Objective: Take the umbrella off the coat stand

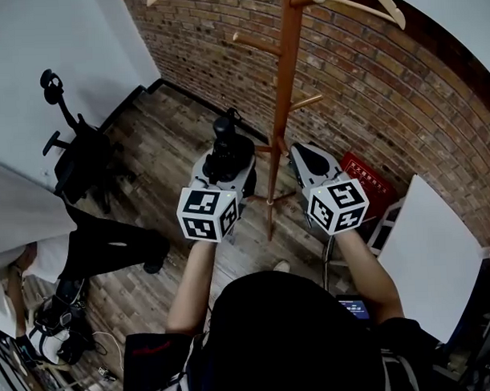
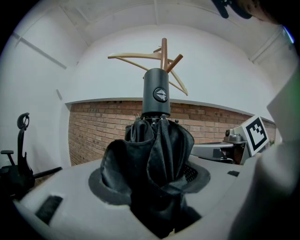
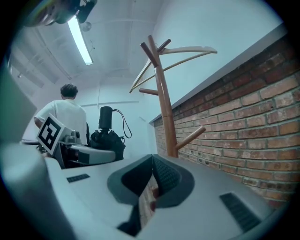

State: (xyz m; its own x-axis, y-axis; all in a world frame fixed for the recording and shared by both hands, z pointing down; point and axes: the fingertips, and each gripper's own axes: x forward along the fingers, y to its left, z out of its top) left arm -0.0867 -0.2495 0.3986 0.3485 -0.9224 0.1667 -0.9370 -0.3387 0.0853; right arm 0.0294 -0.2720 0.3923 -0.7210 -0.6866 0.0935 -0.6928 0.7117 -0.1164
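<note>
Head view: coat stand point(image 1: 285, 85), wooden, upright on the plank floor point(image 1: 163, 137) against the far brick wall point(image 1: 434, 88), wooden hangers point(image 1: 383, 5) at its top, pegs otherwise bare. Umbrella point(image 1: 225, 143), black, folded, handle end up, just left of the stand's post and apart from it, gripped by the left gripper point(image 1: 226, 163). Right gripper point(image 1: 301, 155) just right of the post, carrying nothing. Office chair point(image 1: 75, 156) far left; a seated person point(image 1: 94, 244) near left; red box point(image 1: 365, 178) and white panel point(image 1: 427, 248) to the right. Left gripper view: the jaws stand partly apart and clamp the bunched black canopy, the round handle cap rising above them, the stand's top behind it. Right gripper view: jaws brought together at the tips, nothing between them; stand post just beyond and to the right; the umbrella, with its wrist strap point(image 3: 123, 124) hanging in a loop, to the left in the other gripper. Step, as judged: the lift-off looks done, the umbrella being clear of every peg. Next move, as judged: draw it toward the near side, away from the post, keeping the strap from snagging a peg and the grip firm on the soft fabric.
</note>
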